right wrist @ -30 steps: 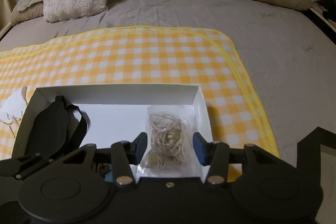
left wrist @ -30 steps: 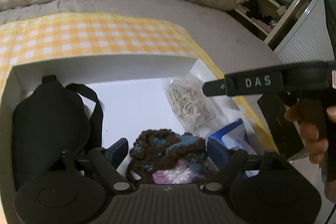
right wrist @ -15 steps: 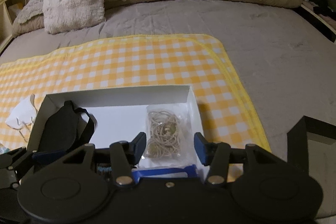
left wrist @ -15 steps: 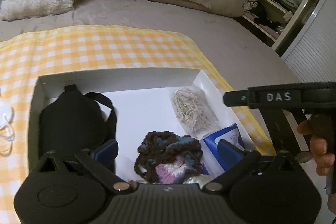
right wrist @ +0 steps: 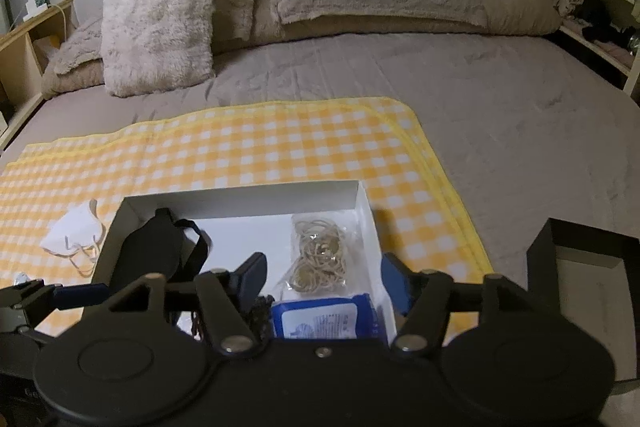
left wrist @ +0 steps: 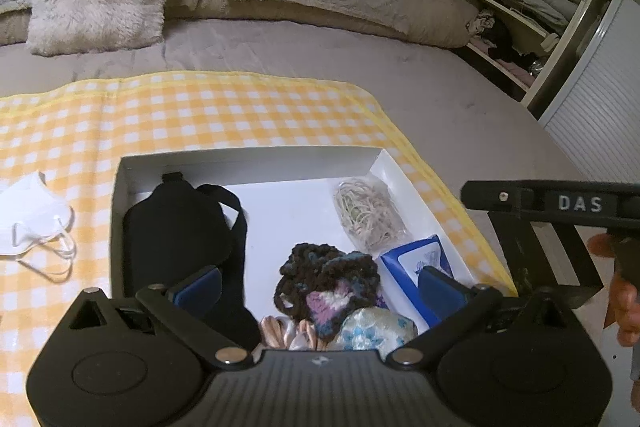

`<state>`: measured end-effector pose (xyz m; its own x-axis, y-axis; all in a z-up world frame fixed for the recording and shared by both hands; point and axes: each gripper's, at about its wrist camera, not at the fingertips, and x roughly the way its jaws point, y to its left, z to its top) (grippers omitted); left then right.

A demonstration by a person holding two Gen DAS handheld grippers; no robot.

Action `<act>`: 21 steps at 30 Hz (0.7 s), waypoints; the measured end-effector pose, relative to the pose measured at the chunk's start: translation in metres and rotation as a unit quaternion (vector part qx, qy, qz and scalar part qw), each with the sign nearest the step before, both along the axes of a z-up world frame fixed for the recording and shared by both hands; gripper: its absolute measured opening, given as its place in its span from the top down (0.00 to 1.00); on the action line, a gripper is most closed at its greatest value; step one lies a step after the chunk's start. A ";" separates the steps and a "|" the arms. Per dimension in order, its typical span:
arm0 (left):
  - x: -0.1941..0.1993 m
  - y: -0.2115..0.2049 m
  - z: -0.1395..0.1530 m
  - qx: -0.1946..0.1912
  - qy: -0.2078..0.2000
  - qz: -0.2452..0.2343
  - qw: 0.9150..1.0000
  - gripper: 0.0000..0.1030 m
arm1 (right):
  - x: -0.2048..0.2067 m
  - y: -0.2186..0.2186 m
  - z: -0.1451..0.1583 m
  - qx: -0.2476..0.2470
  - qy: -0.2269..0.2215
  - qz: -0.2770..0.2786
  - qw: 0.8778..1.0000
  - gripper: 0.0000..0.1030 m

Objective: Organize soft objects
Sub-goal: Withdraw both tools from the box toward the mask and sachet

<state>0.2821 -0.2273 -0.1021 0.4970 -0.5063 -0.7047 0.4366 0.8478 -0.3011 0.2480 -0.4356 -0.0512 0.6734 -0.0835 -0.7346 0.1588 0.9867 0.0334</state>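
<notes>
Left gripper (left wrist: 318, 285) and right gripper (right wrist: 324, 275): fingers spread, empty, above white box (left wrist: 248, 163) (crochet piece (left wrist: 326, 285) inside); face mask (left wrist: 34, 215) outside.

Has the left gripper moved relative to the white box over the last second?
Yes. The left gripper has pulled back and up from the white box: the box's far wall sits lower in the left wrist view, more checkered cloth shows, jaws open.
</notes>
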 end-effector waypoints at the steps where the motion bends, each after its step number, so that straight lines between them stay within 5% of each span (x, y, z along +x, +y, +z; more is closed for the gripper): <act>1: -0.002 0.002 0.002 0.002 -0.001 0.001 1.000 0.00 | -0.003 0.001 0.002 -0.001 -0.002 0.000 1.000 0.33; 11: -0.020 0.023 0.016 0.014 -0.017 0.018 1.000 0.00 | -0.034 0.002 0.010 -0.008 -0.021 -0.006 1.000 0.01; 21: -0.028 0.053 0.027 0.025 -0.029 0.055 0.998 0.00 | -0.054 0.002 0.010 -0.023 -0.036 -0.006 0.999 0.00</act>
<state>0.2543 -0.1746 -0.0753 0.5877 -0.4117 -0.6965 0.3564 0.9046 -0.2340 0.1944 -0.4341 -0.0410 0.7234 -0.1250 -0.6790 0.1693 0.9856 -0.0011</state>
